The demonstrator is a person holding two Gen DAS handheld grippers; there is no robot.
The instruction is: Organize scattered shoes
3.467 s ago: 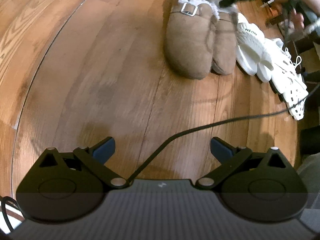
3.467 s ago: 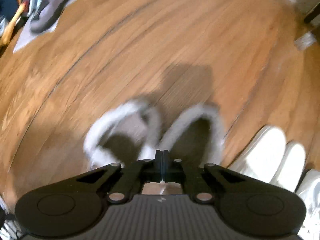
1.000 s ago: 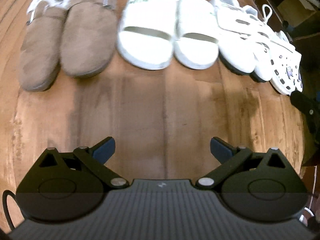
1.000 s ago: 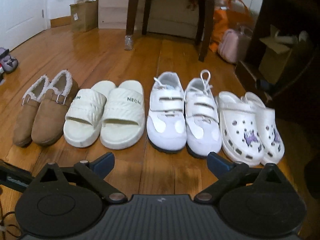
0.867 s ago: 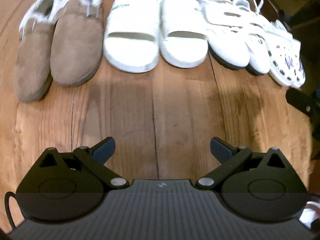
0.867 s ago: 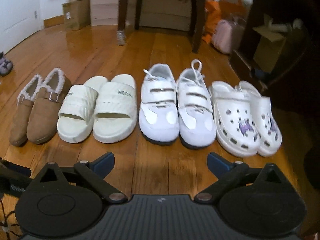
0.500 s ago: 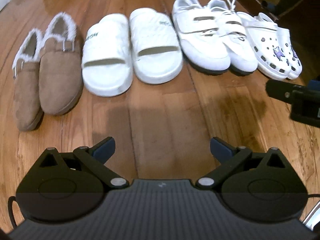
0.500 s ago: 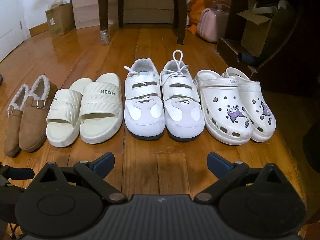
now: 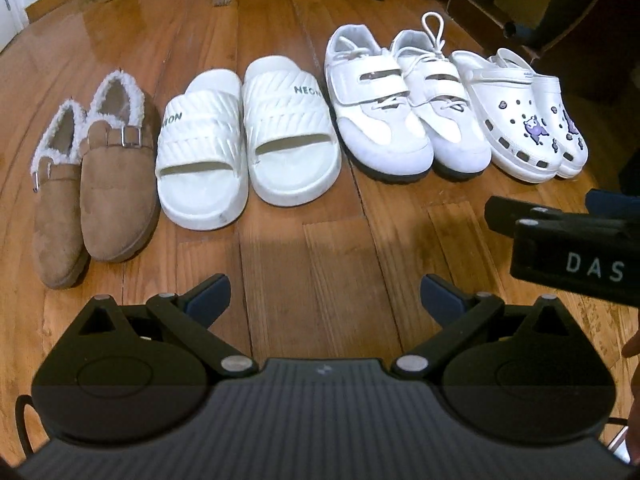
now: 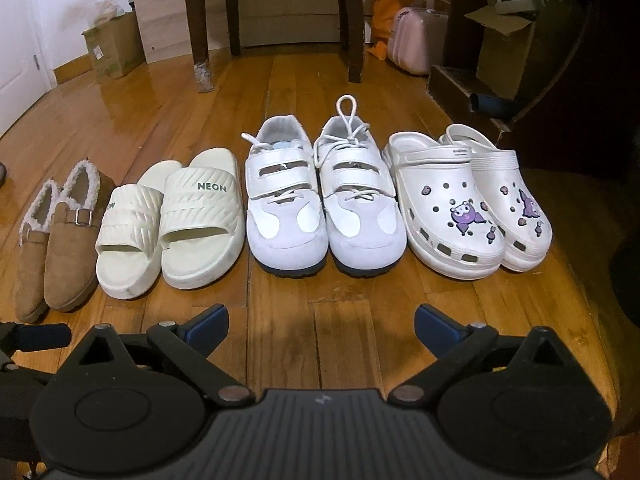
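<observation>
right gripper [image 9: 600, 216]: seen from the left wrist view only as a black edge right of the jaws, cut off by the frame; lettering reads "das", remainder lost.
clogs [image 9: 532, 120]: far clog mostly hidden behind the near one.
slippers [image 10: 56, 240]: ahead-left of the right jaws, outer slipper half covered by its mate.
chair [image 10: 272, 12]: far ahead, legs only, top cut off.

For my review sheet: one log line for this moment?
stage: shoes lined up | left tool: open, empty | right tool: open, empty | floor: four pairs
</observation>
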